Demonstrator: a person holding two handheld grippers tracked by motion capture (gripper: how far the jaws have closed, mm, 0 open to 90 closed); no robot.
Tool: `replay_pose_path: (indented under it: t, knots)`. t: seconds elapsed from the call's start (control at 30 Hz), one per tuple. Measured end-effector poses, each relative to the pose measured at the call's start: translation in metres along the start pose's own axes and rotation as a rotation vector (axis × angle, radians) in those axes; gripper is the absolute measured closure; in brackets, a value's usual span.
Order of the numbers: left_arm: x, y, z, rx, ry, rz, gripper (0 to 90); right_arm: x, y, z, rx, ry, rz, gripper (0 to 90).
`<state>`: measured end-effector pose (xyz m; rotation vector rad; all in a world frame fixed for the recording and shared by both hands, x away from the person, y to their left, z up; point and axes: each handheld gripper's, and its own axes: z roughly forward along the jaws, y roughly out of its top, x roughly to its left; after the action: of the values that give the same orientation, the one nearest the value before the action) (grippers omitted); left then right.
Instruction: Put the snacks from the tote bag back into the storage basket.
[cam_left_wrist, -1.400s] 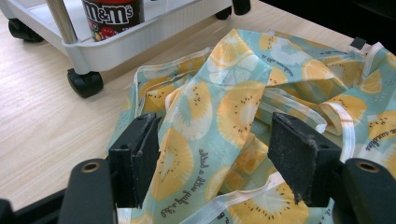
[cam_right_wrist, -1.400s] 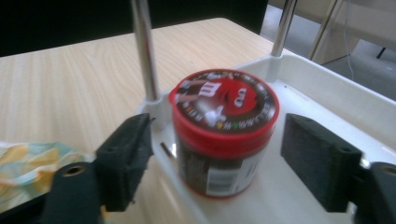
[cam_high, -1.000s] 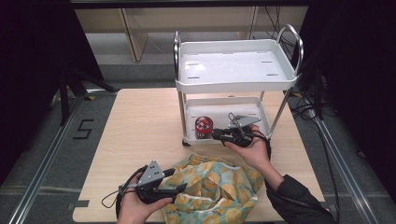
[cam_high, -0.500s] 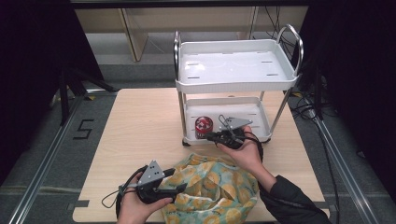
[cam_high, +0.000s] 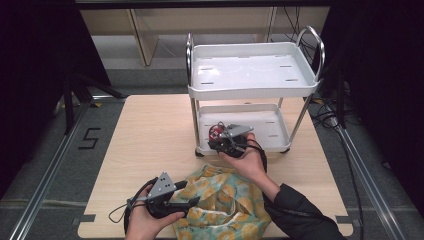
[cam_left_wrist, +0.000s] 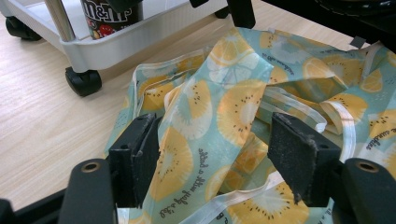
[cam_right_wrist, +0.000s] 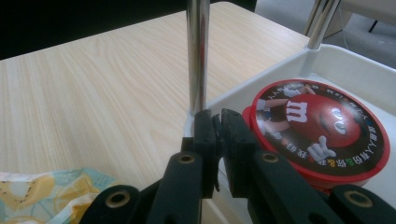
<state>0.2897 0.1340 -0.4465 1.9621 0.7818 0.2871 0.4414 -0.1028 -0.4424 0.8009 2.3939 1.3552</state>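
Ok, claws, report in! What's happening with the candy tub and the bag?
Right claw shut, empty, beside the M&M's tub on the cart's lower tray. Left claw open over the lemon-print bag. Cart post close ahead.

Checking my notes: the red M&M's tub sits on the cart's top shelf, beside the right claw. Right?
Not quite. The tub sits on the cart's lower shelf, beside the right claw, as the high view shows.
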Motion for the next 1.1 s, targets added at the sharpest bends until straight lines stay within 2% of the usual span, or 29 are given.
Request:
replay_pose_path:
  t: [0.03,0.07,0.1,0.13,0.17,0.2,0.27,0.3,0.33,0.37,0.4,0.43,0.47,0.5,0.53,0.6,0.63,0.67,0.7,0.73,0.77,0.8,0.83,0.97,1.0,1.07,1.1]
  knots:
    - [0.0,0.0,0.0,0.004,0.004,0.001,33.3,-0.001,0.0,0.001,-0.007,0.01,-0.022,84.7]
    - [-0.001,0.0,0.0,-0.002,0.002,-0.004,33.3,0.002,-0.001,-0.001,0.007,-0.004,0.018,83.5]
    - [-0.001,0.0,0.0,-0.005,0.002,-0.006,33.3,-0.001,-0.001,-0.001,-0.007,-0.005,-0.013,82.3]
    - [0.0,0.0,0.0,0.009,0.006,0.009,33.3,-0.002,-0.002,-0.003,-0.023,0.004,-0.025,80.9]
    - [-0.002,-0.001,0.001,-0.002,0.006,-0.034,33.3,0.0,-0.003,-0.007,-0.013,-0.013,0.015,78.7]
    - [-0.001,-0.001,0.0,0.014,0.015,-0.01,33.3,-0.003,-0.003,-0.009,-0.03,0.007,-0.02,75.8]
    - [-0.001,-0.001,0.0,0.005,0.014,-0.005,33.3,-0.003,-0.004,-0.013,-0.039,0.023,-0.017,73.5]
    - [-0.001,-0.001,0.001,-0.008,0.01,-0.008,33.3,-0.002,-0.008,-0.03,-0.049,-0.005,-0.002,68.6]
    - [-0.002,-0.001,0.0,-0.007,0.018,-0.031,33.5,-0.004,-0.009,-0.035,-0.053,0.006,-0.02,67.6]
    - [-0.001,-0.001,0.0,-0.008,0.017,-0.022,33.5,-0.005,-0.012,-0.043,-0.061,-0.009,-0.028,65.8]
    - [-0.001,-0.001,-0.001,-0.009,0.023,-0.015,33.5,-0.005,-0.016,-0.051,-0.069,0.005,0.007,64.2]
    - [0.0,-0.001,-0.001,-0.015,0.025,-0.015,33.5,-0.007,-0.02,-0.06,-0.077,-0.025,-0.009,63.2]
    - [0.0,-0.001,-0.002,-0.016,0.026,-0.009,33.5,-0.008,-0.024,-0.069,-0.069,-0.029,-0.003,61.9]
    - [0.0,-0.002,-0.001,-0.025,0.026,-0.033,33.5,-0.008,-0.03,-0.076,-0.061,-0.049,0.018,60.3]
    - [0.0,-0.002,-0.001,-0.033,0.028,-0.027,33.5,-0.012,-0.035,-0.081,-0.071,-0.047,-0.017,58.5]
    - [0.001,-0.003,-0.003,-0.037,0.038,-0.023,33.6,-0.015,-0.045,-0.093,-0.064,-0.051,-0.018,54.8]
    - [0.001,-0.003,-0.003,-0.048,0.035,-0.024,33.6,-0.017,-0.05,-0.101,-0.077,-0.078,-0.019,53.1]
    - [0.001,-0.004,-0.003,-0.053,0.039,-0.035,33.5,-0.016,-0.056,-0.107,-0.074,-0.072,0.029,52.3]
    - [0.001,-0.004,-0.004,-0.051,0.052,-0.033,33.5,-0.021,-0.061,-0.111,-0.091,-0.072,0.0,51.3]
    - [0.002,-0.004,-0.004,-0.068,0.051,-0.037,33.4,-0.019,-0.066,-0.119,-0.075,-0.085,0.056,49.6]
    - [0.003,-0.004,-0.005,-0.075,0.049,-0.023,33.4,-0.022,-0.072,-0.123,-0.09,-0.088,0.035,48.3]
    - [0.004,-0.004,-0.007,-0.074,0.062,-0.023,33.3,-0.024,-0.078,-0.128,-0.085,-0.107,0.036,48.2]
    - [0.003,-0.005,-0.007,-0.087,0.065,-0.046,33.3,-0.022,-0.085,-0.135,-0.075,-0.119,0.077,47.8]
    - [0.005,-0.007,-0.012,-0.128,0.093,-0.05,33.3,-0.026,-0.113,-0.153,-0.081,-0.138,0.09,46.2]
    - [0.005,-0.007,-0.013,-0.135,0.093,-0.054,33.2,-0.025,-0.12,-0.158,-0.086,-0.164,0.11,46.2]
    - [0.006,-0.009,-0.013,-0.159,0.096,-0.062,32.9,-0.027,-0.133,-0.169,-0.076,-0.177,0.134,45.6]
    - [0.006,-0.009,-0.014,-0.163,0.097,-0.06,32.8,-0.026,-0.136,-0.171,-0.079,-0.171,0.162,45.6]
